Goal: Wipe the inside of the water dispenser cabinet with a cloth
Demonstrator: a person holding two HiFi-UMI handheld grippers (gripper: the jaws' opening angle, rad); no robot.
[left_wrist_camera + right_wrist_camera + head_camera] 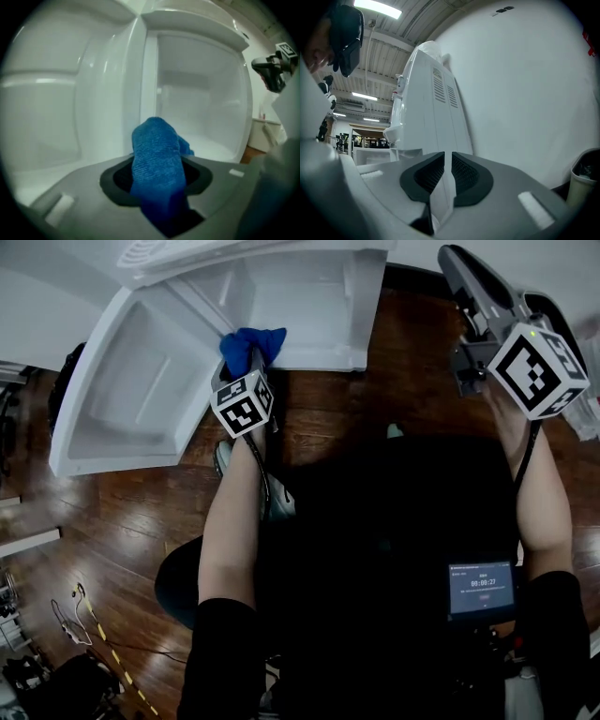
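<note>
The floor (394, 362) is dark, glossy wood planking, with loose cables (80, 615) and one yellow-and-black striped strip (122, 667) lying on it at the lower left. In the right gripper view the room has a plain white wall (525, 84), a ribbed ceiling with strip lights (377, 8) and one waste bin (583, 183) at the wall's foot.

The water dispenser (431, 108) is a tall white box of smooth plastic with two louvred vent panels (445, 93) on its side. Its cabinet (319, 306) stands open, and the one door (131, 381) is swung out to the left, showing a moulded inner face with rounded recesses. The cabinet interior (201, 108) is white, smooth and round-cornered.

There is one cloth (251, 345), blue and finely napped like microfibre, bunched into a soft lump. The left gripper (248, 360) is clamped on it. The cloth sits at the cabinet's front edge, where the door meets the opening, and pokes forward past the dark ribbed pads (119, 176). Whether it touches the plastic I cannot tell.

The right gripper (457, 263) is raised to the right of the cabinet, well apart from the cloth. Its jaws are drawn together to a thin slit with nothing in them.

There are two grey grippers, each carrying one marker cube (244, 404). A small lit screen (482, 589) hangs at the person's chest.
</note>
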